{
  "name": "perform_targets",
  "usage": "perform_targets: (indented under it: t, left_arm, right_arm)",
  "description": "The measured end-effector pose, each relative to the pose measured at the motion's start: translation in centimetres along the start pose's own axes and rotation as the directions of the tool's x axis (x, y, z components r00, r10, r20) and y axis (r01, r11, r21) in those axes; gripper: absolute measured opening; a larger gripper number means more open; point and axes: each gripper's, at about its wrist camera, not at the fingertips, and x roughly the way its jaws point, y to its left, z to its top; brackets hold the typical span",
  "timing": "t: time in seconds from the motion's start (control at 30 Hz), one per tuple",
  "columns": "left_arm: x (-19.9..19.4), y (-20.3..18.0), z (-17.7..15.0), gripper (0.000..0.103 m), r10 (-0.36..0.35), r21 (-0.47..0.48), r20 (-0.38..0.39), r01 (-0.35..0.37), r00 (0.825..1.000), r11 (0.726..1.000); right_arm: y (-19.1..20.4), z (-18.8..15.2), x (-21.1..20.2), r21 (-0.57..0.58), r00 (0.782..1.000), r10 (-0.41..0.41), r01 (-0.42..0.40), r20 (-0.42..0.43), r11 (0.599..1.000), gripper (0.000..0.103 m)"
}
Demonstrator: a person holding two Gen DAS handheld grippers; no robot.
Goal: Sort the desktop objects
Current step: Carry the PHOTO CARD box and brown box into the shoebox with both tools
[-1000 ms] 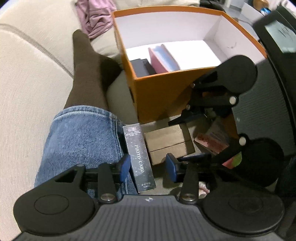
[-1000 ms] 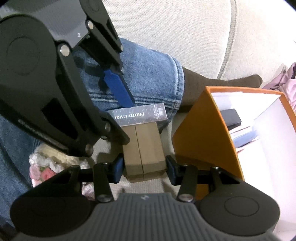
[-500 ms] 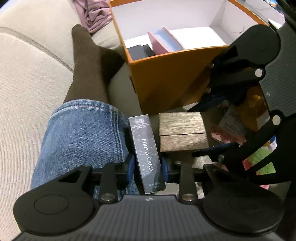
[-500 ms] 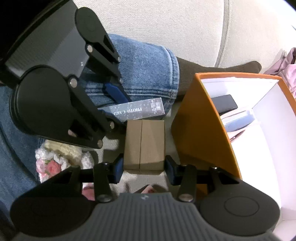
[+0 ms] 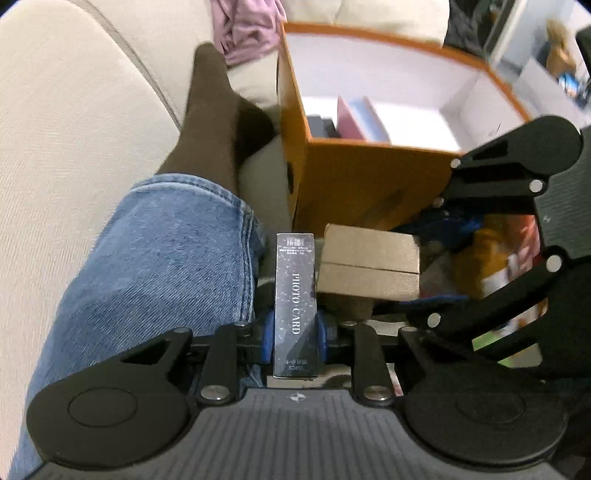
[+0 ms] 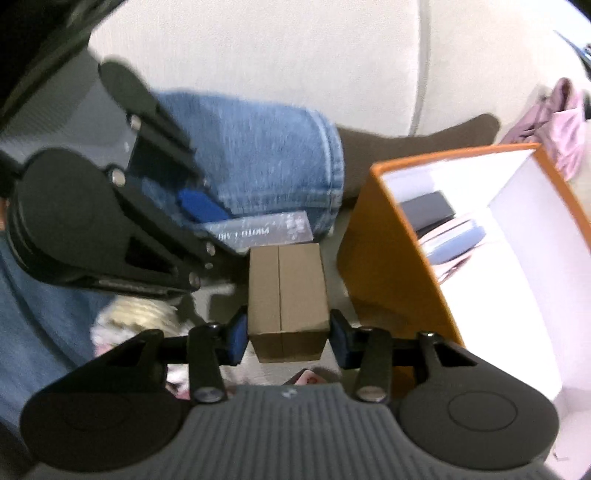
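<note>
A slim dark box printed "PHOTO CARD" (image 5: 295, 288) lies beside a person's jeans leg, and the blue pads of my left gripper (image 5: 293, 332) press on its two long sides as the jaws close. Right of it is a brown cardboard box (image 5: 369, 266). In the right wrist view my right gripper (image 6: 288, 336) is shut on this brown box (image 6: 288, 295), which hangs slightly above the surface. The photo card box (image 6: 266, 230) shows just behind it, in my left gripper (image 6: 221, 229). An open orange storage box (image 6: 384, 266) stands close on the right.
The orange box (image 5: 354, 184) holds a dark case (image 6: 428, 208) and pink and blue booklets (image 5: 360, 118). A jeans leg (image 5: 166, 258) with a brown sock (image 5: 210, 122) rests on the cream sofa (image 5: 74, 129). Pink cloth (image 5: 247, 26) lies behind. A crocheted flower piece (image 6: 136, 317) sits below left.
My left gripper has closed in on the photo card box, from open jaws to pads on its sides. My right gripper has risen a little with the brown box in it.
</note>
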Motion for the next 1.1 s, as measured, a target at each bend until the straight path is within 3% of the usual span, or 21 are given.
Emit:
perform_targets:
  t: [0.17,0.3,0.43,0.5,0.53,0.57,0.6,0.63,0.67,0.77,0.97,1.1]
  left_arm:
    - [-4.0,0.5,0.7,0.026,-0.017,-0.037,0.094,0.021,0.995,0.999]
    - [-7.4,0.2,3.1,0.026,-0.008,-0.024,0.182,0.012,0.983,1.0]
    - [-10.2,-0.8,5.6,0.026,-0.028,-0.013,0.269,0.033,0.963,0.999]
    - [-10.7,-1.4,7.3,0.026,-0.058,-0.009,0.3,0.064,0.952,0.998]
    - [-10.7,-1.8,8.0,0.026,-0.078,-0.003,0.312,0.083,0.947,0.997]
    - [-10.3,-2.6,8.7,0.026,-0.096,0.005,0.319,0.099,0.943,0.995]
    - [-10.1,-3.1,9.5,0.026,-0.114,0.013,0.32,0.115,0.941,0.993]
    - [-9.5,-3.6,10.2,0.026,-0.131,0.022,0.318,0.131,0.939,0.991]
    - [-8.9,-4.2,10.9,0.026,-0.148,0.031,0.312,0.146,0.938,0.989]
    - [-6.1,-6.0,12.4,0.026,-0.185,0.061,0.272,0.175,0.944,0.983]
    - [-0.2,-7.3,13.4,0.026,-0.184,0.047,0.122,0.18,0.975,0.983]
    - [2.4,-7.8,13.3,0.026,-0.146,0.065,0.024,0.144,0.989,0.987]
  right_arm:
    - [1.4,0.8,-4.1,0.055,0.996,-0.022,0.018,0.084,0.998,0.046]
    - [1.9,1.7,-8.0,0.095,0.984,-0.071,0.056,0.166,0.994,0.046]
    - [-6.5,4.0,-13.8,0.161,0.962,-0.149,0.113,0.23,0.98,0.046]
    - [-10.7,-0.8,-16.6,0.211,0.949,-0.197,0.146,0.245,0.967,0.046]
    - [-11.5,-2.0,-14.1,0.241,0.943,-0.221,0.161,0.247,0.957,0.046]
    - [-14.2,0.4,-14.0,0.274,0.939,-0.242,0.173,0.244,0.946,0.046]
    - [-15.2,-0.1,-14.3,0.307,0.936,-0.26,0.181,0.238,0.934,0.046]
    - [-18.5,-1.4,-12.2,0.343,0.935,-0.273,0.185,0.227,0.921,0.046]
    - [-21.2,-0.6,-9.8,0.376,0.935,-0.281,0.186,0.215,0.908,0.046]
    - [-24.7,-2.0,-8.7,0.476,0.947,-0.279,0.175,0.156,0.862,0.046]
    - [-27.8,-5.6,-5.3,0.636,0.987,-0.143,0.068,0.068,0.769,0.046]
    - [-27.1,-7.1,-3.5,0.672,0.997,-0.074,0.033,0.031,0.74,0.046]
